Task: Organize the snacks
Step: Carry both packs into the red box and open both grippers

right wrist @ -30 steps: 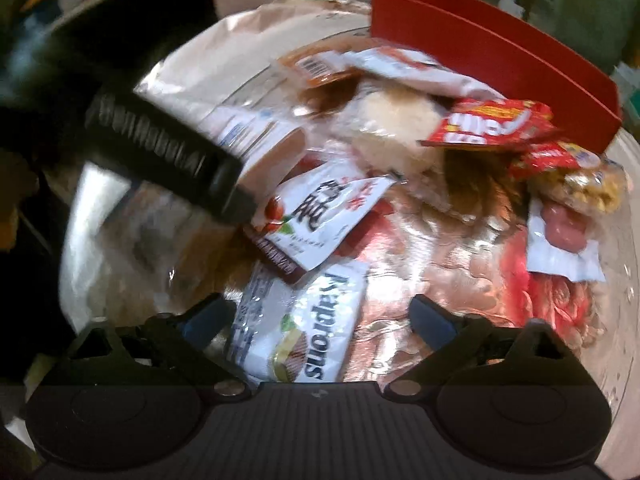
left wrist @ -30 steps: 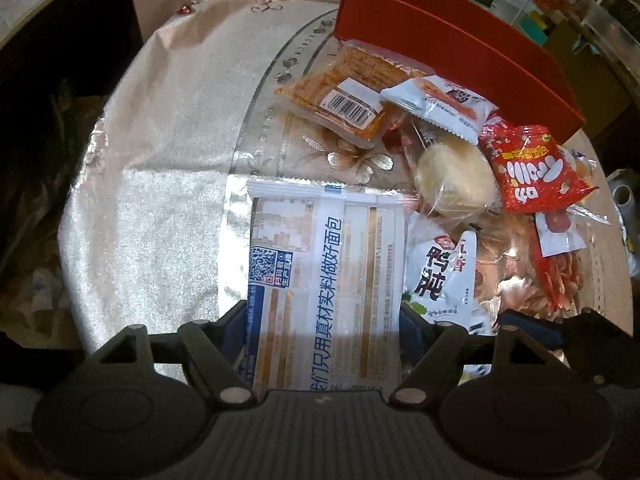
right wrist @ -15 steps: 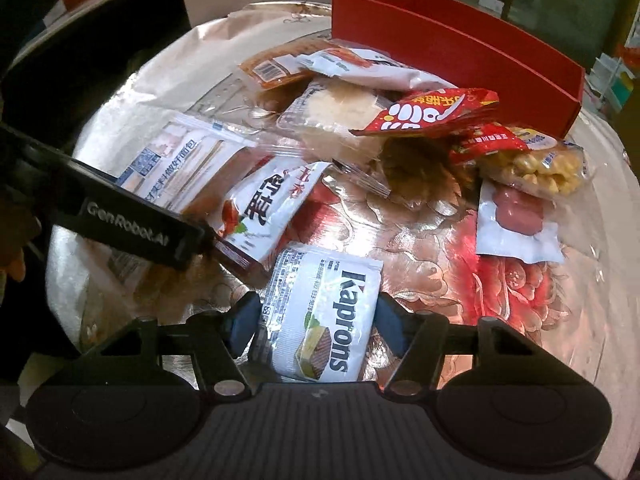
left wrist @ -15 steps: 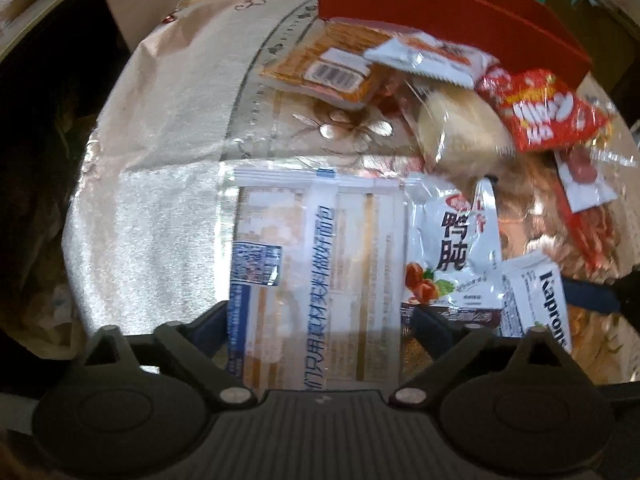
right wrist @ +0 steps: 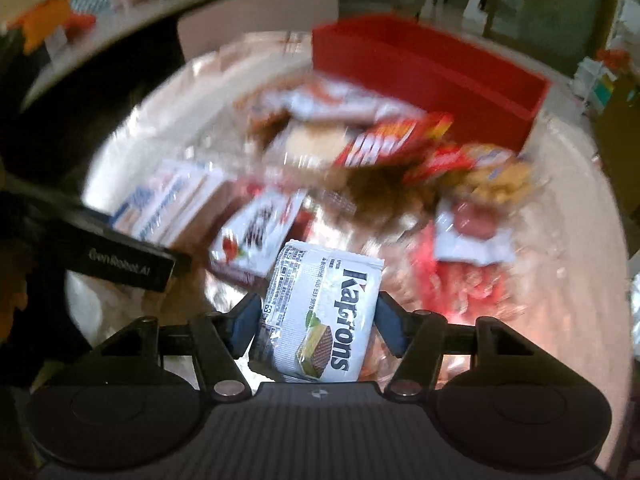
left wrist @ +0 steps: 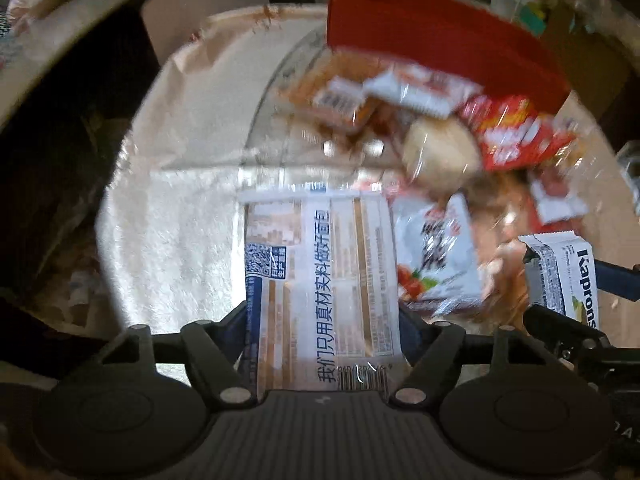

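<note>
Loose snack packets (left wrist: 504,136) crowd the table (left wrist: 180,200) before the red bin (left wrist: 440,48), between grippers and bin. Left gripper (left wrist: 324,320), jaws just closing, clamps the bread packet (left wrist: 320,272). Right gripper (right wrist: 316,320), likewise closing, clamps the Kaprons wafer packet (right wrist: 320,312).

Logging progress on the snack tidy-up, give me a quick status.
Left gripper shut on bread pack. Right gripper shut on Kaprons wafer. Red bin beyond snack pile, nothing blocking.
</note>
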The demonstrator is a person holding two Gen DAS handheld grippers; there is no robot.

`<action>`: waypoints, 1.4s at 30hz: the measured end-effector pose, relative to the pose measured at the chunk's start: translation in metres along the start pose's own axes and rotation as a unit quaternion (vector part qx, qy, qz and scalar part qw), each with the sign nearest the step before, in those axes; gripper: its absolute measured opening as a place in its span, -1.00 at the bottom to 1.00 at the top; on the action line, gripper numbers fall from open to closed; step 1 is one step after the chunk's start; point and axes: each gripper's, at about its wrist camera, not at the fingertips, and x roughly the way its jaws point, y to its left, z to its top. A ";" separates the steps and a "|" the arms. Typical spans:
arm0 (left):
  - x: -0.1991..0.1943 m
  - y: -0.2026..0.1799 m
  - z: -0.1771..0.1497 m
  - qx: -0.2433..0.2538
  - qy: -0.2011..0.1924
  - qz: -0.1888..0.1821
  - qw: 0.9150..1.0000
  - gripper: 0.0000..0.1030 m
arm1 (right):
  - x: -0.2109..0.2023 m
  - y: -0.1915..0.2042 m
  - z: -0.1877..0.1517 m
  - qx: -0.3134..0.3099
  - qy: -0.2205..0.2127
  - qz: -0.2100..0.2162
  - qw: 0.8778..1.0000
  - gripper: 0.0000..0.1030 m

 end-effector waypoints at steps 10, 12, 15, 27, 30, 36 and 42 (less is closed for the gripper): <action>-0.045 -0.019 0.065 0.006 -0.077 -0.038 0.996 0.24 | -0.025 -0.036 0.032 0.049 -0.067 0.020 0.996 0.33; -0.045 -0.025 0.083 0.009 -0.087 -0.047 0.995 0.24 | -0.020 -0.046 0.042 0.061 -0.070 0.019 0.995 0.33; -0.038 -0.036 0.107 0.011 -0.096 -0.055 0.994 0.24 | -0.018 -0.057 0.060 0.071 -0.084 0.018 0.994 0.33; 0.006 -0.078 0.198 0.026 -0.128 -0.053 0.990 0.24 | 0.013 -0.114 0.139 0.088 -0.121 -0.018 0.989 0.33; 0.017 -0.087 0.216 0.038 -0.141 -0.045 0.988 0.24 | 0.025 -0.126 0.154 0.091 -0.122 -0.026 0.988 0.33; 0.046 -0.101 0.238 0.057 -0.147 -0.026 0.987 0.24 | 0.060 -0.147 0.172 0.098 -0.102 -0.032 0.989 0.33; 0.070 -0.110 0.248 0.071 -0.141 -0.018 0.987 0.24 | 0.086 -0.157 0.178 0.098 -0.078 -0.034 0.992 0.33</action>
